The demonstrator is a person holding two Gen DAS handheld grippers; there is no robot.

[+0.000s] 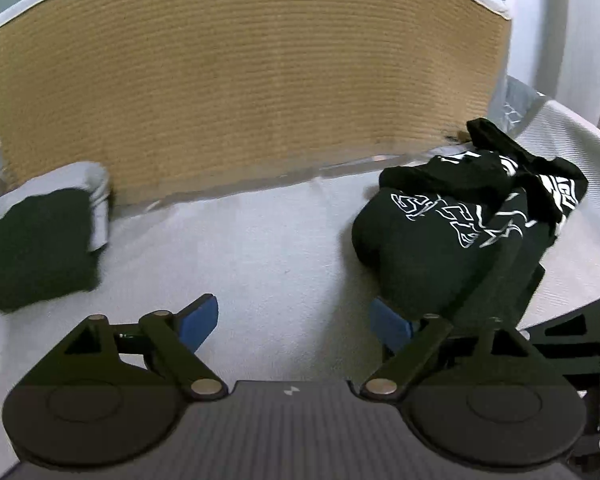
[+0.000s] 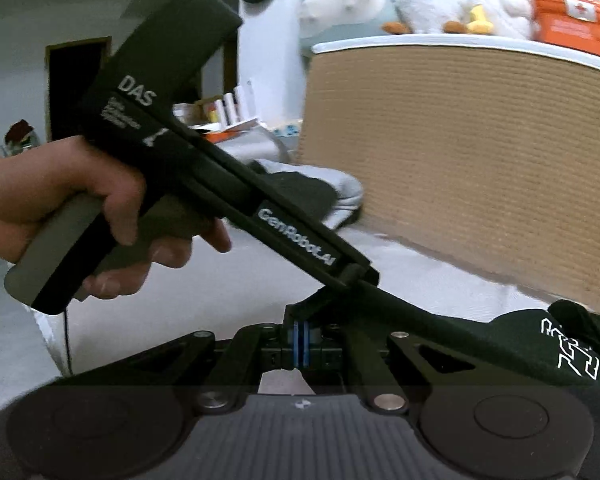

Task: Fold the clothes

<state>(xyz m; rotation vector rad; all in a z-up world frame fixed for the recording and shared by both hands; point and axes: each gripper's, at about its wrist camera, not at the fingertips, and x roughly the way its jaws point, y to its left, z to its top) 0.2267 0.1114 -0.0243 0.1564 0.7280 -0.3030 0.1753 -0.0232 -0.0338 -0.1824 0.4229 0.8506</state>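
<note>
- Black printed garment [image 1: 460,232], soft jersey with white outline lettering: lies bunched in a loose heap on the bed, near the right end of the tan ribbed headboard [image 1: 240,92]. It is judged light, limp and non-slippery; it will sag and drag when lifted, so a hem, shoulder seam or free corner is the better place to be taken, not the bulk of the heap.
- Left gripper [image 1: 296,322], black linkage with blue pads: jaws spread wide, nothing between them; the right-hand finger is at the near edge of the heap.
- Right gripper [image 2: 299,344], same make: blue pads pressed together; no cloth can be made out between them.
- Hand [image 2: 80,208]: seen in the right wrist view wrapped around the handle of the left gripper.
- Dark green and grey folded bundle [image 1: 40,236]: rests by the left end of the headboard, well apart from the black garment.
- Bed cover [image 1: 240,240], white textured cloth: bare between the two garments.
- Room: plush toys [image 2: 440,4] and an orange first-aid case [image 2: 572,20] rest on top of the headboard.
</note>
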